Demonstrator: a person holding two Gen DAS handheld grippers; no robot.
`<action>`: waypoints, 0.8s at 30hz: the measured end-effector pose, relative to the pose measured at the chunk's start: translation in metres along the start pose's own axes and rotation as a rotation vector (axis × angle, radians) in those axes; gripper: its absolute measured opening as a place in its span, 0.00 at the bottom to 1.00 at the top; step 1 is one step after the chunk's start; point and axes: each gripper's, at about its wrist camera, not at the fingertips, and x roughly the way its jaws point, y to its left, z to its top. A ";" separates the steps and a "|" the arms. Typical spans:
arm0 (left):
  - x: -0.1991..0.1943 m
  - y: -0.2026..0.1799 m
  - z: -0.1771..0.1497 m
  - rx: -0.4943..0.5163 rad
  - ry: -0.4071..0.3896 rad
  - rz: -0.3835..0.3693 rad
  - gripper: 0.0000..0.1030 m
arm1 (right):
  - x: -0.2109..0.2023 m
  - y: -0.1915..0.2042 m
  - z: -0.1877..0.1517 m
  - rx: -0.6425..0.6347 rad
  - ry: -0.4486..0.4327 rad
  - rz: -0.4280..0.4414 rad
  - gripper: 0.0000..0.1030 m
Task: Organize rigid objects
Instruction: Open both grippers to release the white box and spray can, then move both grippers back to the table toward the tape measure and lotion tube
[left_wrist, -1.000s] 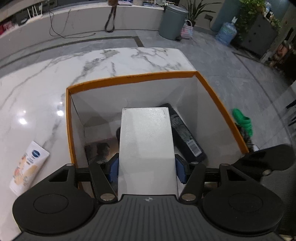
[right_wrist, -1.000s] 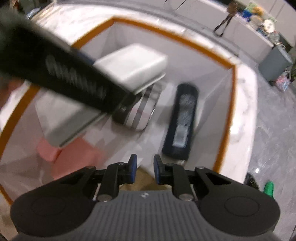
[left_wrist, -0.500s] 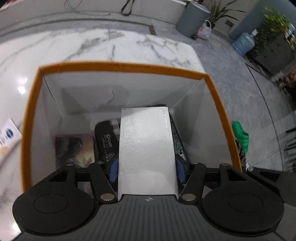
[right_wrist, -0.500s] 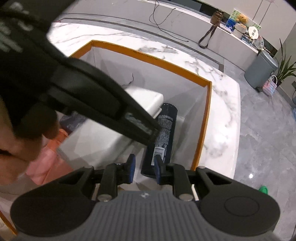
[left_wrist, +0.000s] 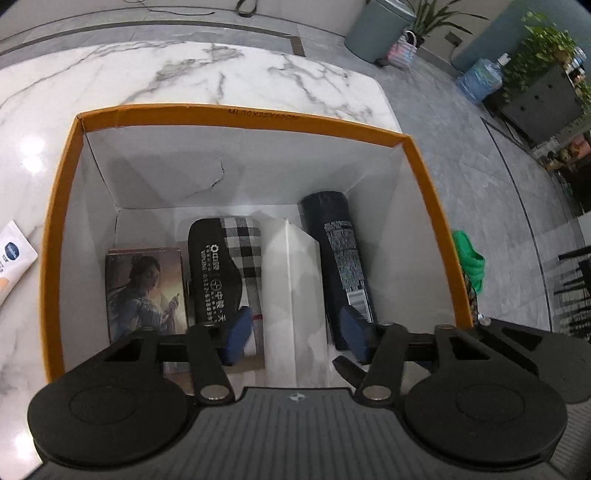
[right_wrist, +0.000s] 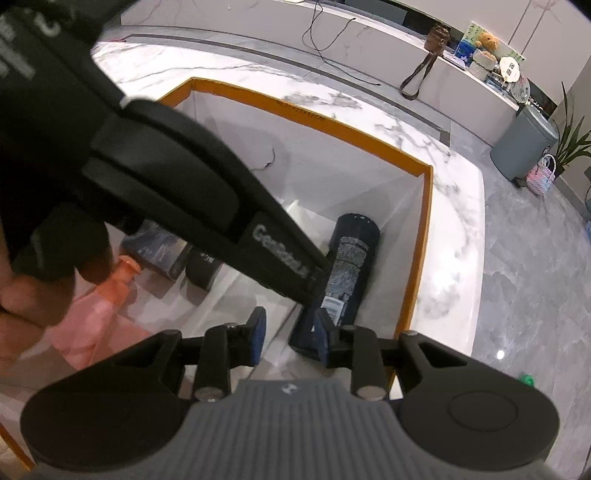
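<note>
Grippers hang over the orange-rimmed box (left_wrist: 243, 120). Left gripper (left_wrist: 295, 334) straddles the white box (left_wrist: 295, 295) without pressing it, jaws closing; that box stands between the plaid case (left_wrist: 229, 266) and black can (left_wrist: 338, 254). Right gripper (right_wrist: 288, 336) is opening, empty.

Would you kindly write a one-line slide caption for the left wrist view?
Left gripper above the orange-rimmed box, closing fingers astride the white box without pressing it.
</note>
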 end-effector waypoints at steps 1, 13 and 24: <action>-0.003 0.000 -0.001 0.012 -0.002 0.004 0.56 | -0.001 0.001 -0.001 -0.002 0.002 0.002 0.32; -0.046 0.011 -0.012 0.077 -0.086 0.071 0.50 | 0.004 0.028 0.000 0.076 0.015 0.085 0.60; -0.079 0.030 -0.022 0.081 -0.138 0.096 0.49 | 0.026 0.026 -0.001 0.191 0.111 0.113 0.53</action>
